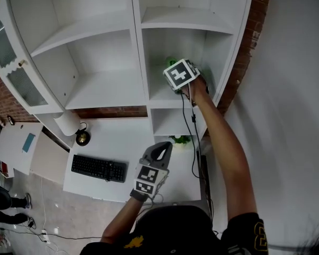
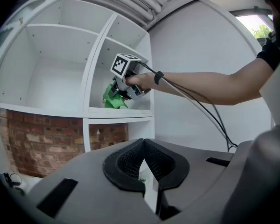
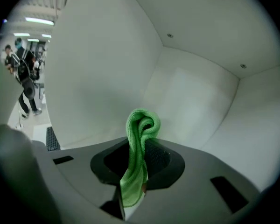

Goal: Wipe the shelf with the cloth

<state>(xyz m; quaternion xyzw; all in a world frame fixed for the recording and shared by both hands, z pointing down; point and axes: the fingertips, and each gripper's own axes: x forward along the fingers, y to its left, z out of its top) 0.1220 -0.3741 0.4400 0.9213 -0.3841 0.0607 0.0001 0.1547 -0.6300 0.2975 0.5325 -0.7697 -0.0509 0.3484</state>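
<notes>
Right gripper (image 3: 141, 171) pinches only a thin fold of green cloth (image 3: 141, 125) inside the white shelf (image 1: 162, 95), left gripper (image 2: 147, 164) closed on nothing, so hard wiping might yank it loose.

The right arm (image 1: 223, 142) stretches up through the centre-right of the head view, and its right gripper (image 3: 139, 160) is clamped on a green cloth (image 3: 141, 125). At lower centre, the left gripper (image 1: 159, 153) points upward with its jaws pressed together.

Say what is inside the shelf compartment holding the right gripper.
The right gripper and the green cloth clamped in its jaws; the walls are bare white. The floor patch under the cloth is covered.
</notes>
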